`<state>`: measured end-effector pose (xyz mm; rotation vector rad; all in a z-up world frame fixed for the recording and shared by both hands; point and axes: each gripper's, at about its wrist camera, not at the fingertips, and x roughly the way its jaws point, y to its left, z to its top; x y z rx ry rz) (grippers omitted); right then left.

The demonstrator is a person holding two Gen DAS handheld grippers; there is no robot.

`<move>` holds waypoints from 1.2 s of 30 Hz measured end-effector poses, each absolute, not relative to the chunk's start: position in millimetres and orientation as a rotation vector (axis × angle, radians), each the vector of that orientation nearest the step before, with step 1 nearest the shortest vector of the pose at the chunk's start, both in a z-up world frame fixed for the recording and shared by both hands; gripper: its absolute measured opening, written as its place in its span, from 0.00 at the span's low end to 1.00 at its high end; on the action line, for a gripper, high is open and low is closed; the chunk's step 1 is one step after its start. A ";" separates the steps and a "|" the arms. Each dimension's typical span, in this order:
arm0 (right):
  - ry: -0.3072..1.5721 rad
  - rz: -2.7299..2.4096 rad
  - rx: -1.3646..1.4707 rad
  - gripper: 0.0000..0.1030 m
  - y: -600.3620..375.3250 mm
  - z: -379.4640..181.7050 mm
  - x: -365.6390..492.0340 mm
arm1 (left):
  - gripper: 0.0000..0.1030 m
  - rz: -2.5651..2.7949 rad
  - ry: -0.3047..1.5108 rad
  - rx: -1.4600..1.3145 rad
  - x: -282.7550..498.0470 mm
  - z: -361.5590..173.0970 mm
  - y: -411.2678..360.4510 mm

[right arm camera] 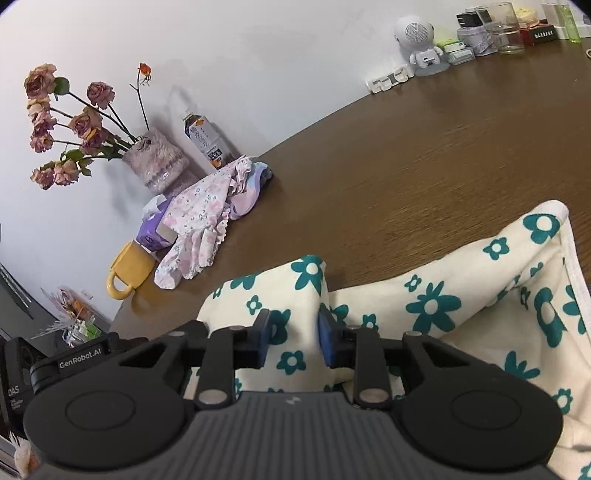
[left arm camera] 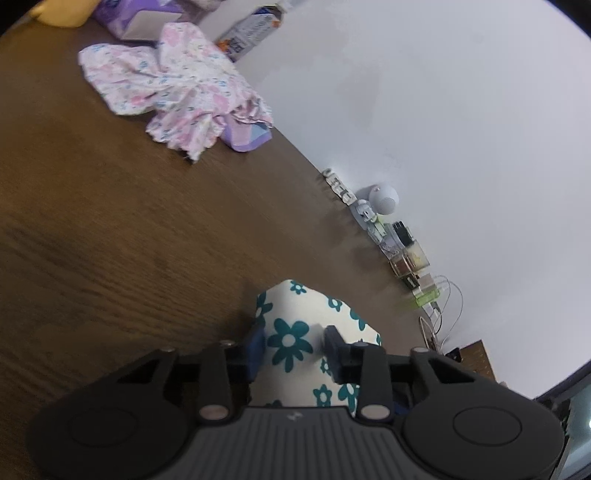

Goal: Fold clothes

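A cream garment with teal flowers (right arm camera: 461,295) lies partly on the brown wooden table (right arm camera: 406,166). My right gripper (right arm camera: 293,341) is shut on a raised fold of it, its blue pads pinching the cloth. My left gripper (left arm camera: 295,349) is shut on another part of the same garment (left arm camera: 295,332) and holds it lifted above the table. A crumpled pink floral garment (left arm camera: 173,88) lies at the table's far side, also in the right wrist view (right arm camera: 199,218).
Along the wall stand a vase of dried roses (right arm camera: 155,158), a drink carton (right arm camera: 207,142), a purple tissue pack (right arm camera: 151,225), a yellow mug (right arm camera: 127,273), a small white robot figure (right arm camera: 417,40) and several jars (right arm camera: 509,29). Cables (left arm camera: 439,314) lie near the table edge.
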<state>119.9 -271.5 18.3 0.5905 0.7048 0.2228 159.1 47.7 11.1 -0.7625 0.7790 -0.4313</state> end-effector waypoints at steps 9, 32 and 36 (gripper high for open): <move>0.673 0.182 0.724 0.38 -288.9 14.5 132.2 | 0.32 -0.405 0.782 -0.804 173.0 6.8 44.7; 0.716 0.165 0.698 0.41 -274.0 11.0 157.7 | 0.49 -0.376 0.776 -0.552 191.8 28.2 4.1; 0.717 0.152 0.671 0.38 -271.1 10.8 157.3 | 0.30 -0.347 0.779 -0.510 192.8 26.4 0.0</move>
